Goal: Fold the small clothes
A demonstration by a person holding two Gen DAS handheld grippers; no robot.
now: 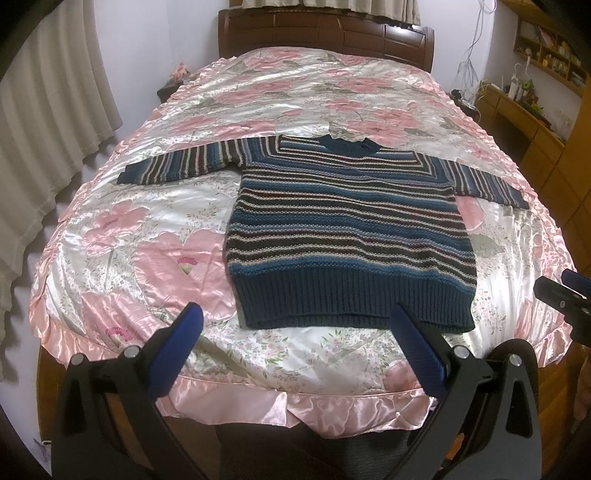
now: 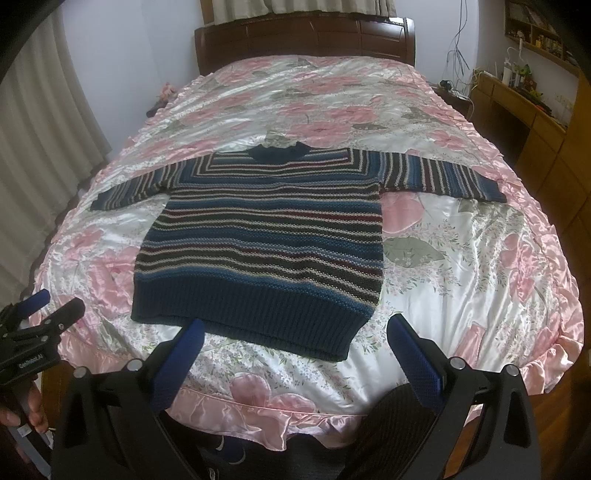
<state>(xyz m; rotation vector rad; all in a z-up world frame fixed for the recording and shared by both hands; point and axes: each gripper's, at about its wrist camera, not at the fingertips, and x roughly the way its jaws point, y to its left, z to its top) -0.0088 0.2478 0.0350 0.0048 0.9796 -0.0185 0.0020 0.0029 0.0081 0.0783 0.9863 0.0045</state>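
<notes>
The bed, under a pink floral satin cover, fills both wrist views, running from the ruffled foot edge at 6 o'clock up to the dark wooden headboard at 12 o'clock.

On it lies the striped sweater, flat and face up, nothing folded yet. Its body runs 6 to 12 o'clock: ribbed hem nearest the foot edge, collar toward the headboard. The sleeves make the long axis, stretched straight out from 9 to 3 o'clock. The left sleeve and right sleeve both rest on the cover, cuffs well apart.

From the left claw the sweater lies ahead at about 1 o'clock, and the hem reaches the tip of that claw's right-hand finger. From the right claw it lies at about 11 o'clock, the hem reaching its left-hand finger. So the garment sits between the two, each arm nearer its own sleeve and hem corner. A sleeve fold looks like the likely first step, each claw taking its own side.

Both claws are spread wide and hold nothing. They seem to hang above the foot edge rather than touch the cover, though the fisheye makes height hard to judge.
</notes>
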